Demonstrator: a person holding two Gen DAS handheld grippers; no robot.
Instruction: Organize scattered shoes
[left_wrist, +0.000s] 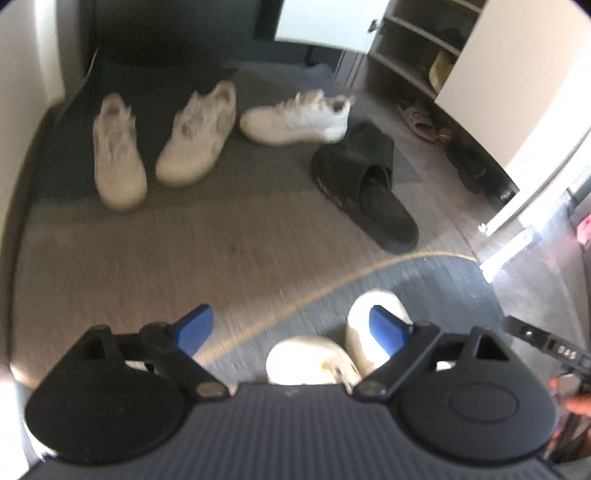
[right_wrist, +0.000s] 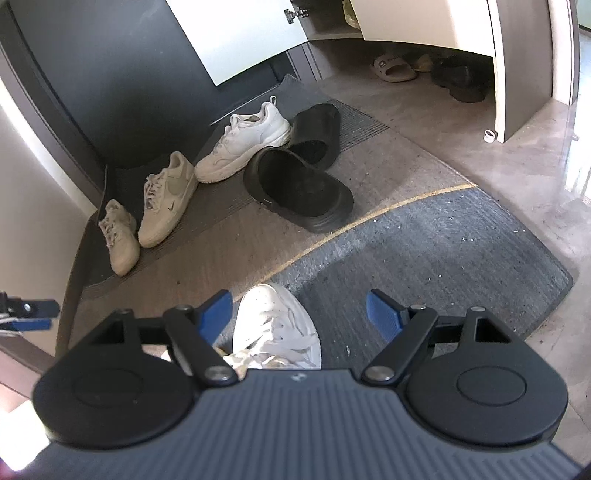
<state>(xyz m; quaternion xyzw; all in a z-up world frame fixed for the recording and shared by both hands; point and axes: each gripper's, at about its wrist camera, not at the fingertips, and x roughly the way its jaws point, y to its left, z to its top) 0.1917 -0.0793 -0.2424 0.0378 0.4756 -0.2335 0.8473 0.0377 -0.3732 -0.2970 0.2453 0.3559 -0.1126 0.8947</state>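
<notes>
Both claws, left claw (left_wrist: 291, 328) and right claw (right_wrist: 299, 312), gape empty above floor; beige sneakers (right_wrist: 168, 199), white sneaker (right_wrist: 243, 147), black slides (right_wrist: 299, 192) loose on mat (right_wrist: 424, 236); pinch heel collars, pair toward open cabinet (right_wrist: 498, 74).

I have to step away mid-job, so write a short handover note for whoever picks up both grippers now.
Left gripper: open, empty, held above the mat.
Right gripper: open, empty, over the person's own white shoe.
On the mat: beige sneaker pair by the wall on the left, one white sneaker lying on its side, two black slides overlapping beside it.
The shoe cabinet stands open; sandals lie on the floor under it.
Done: nothing stowed yet, as far as visible.
Left: all five loose shoes.
</notes>
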